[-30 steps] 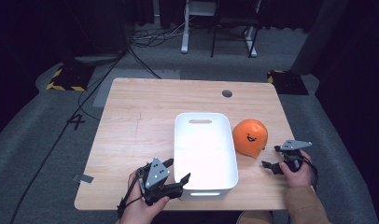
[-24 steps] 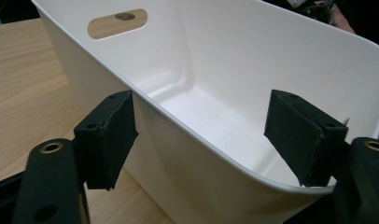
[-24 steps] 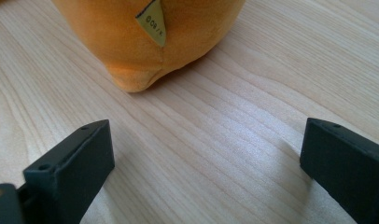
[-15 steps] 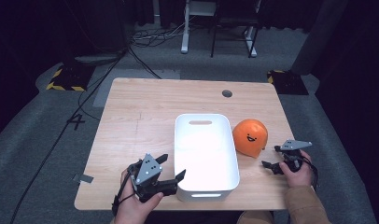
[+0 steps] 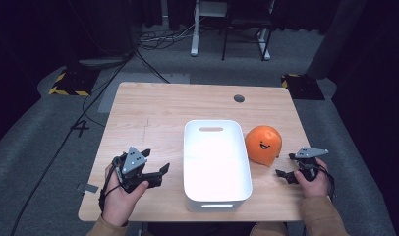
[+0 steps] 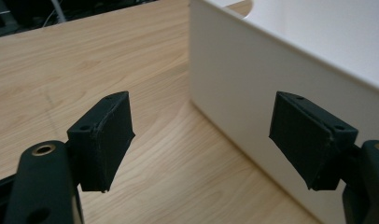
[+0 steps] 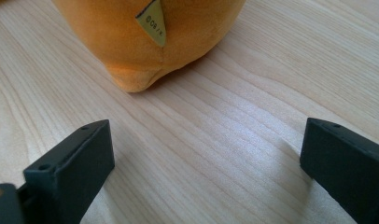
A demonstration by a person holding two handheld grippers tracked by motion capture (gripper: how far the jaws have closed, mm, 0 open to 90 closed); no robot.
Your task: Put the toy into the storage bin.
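Observation:
An empty white bin (image 5: 216,157) stands at the middle of the wooden table (image 5: 153,118), toward its near edge. An orange plush ball with a smiling face (image 5: 263,143) sits against the bin's right side. My left gripper (image 5: 157,166) is left of the bin, held low over the table. Its jaws have just been opening and hold nothing. In the left gripper view, the left gripper (image 6: 220,140) faces the bin's side wall (image 6: 271,84) from a short way off. My right gripper (image 5: 286,165) stands open just right of the plush. In the right gripper view, the right gripper (image 7: 206,158) has bare wood between its jaws and the plush (image 7: 145,32) ahead of it.
A round cable hole (image 5: 239,98) sits near the table's far right. Bare wood spreads over the far and left parts of the table. Cables (image 5: 158,42) and white furniture legs (image 5: 195,29) lie on the grey floor beyond the table.
My left gripper has drawn away to the left from the bin's near left corner, and its jaws have spread wider. The right hand, the plush and the bin have stayed put.

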